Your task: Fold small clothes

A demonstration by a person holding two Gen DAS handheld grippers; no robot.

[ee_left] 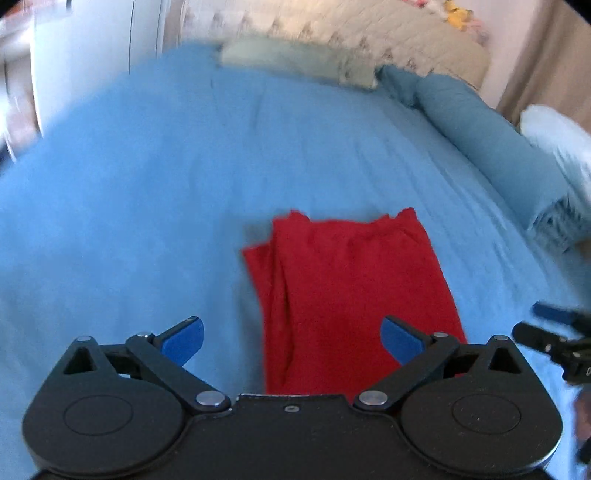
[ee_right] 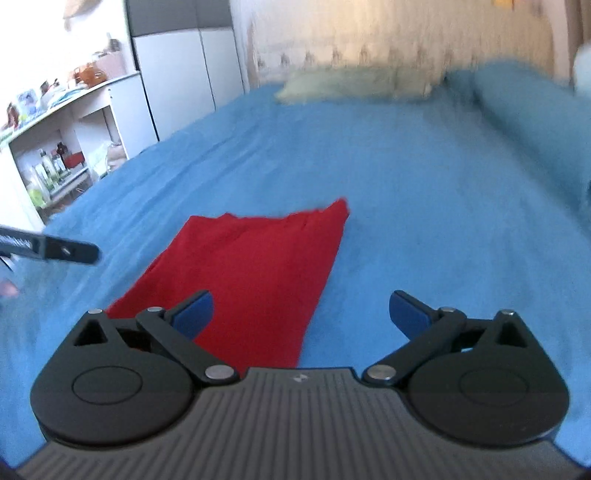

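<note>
folded red garment (ee_left: 354, 288) on blue bedsheet (ee_left: 147, 184), no legible writing

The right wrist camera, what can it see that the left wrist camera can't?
Only the right wrist view shows the white shelves crowded with bottles and small things, and the tall white wardrobe beside them.

Only the left wrist view shows the rolled blue blanket along the bed's edge and something yellow up on the headboard.

Both show the folded red garment lying on the blue bedsheet, a pale pillow at the far end, and each camera's own gripper, left gripper and right gripper, open and empty.
</note>
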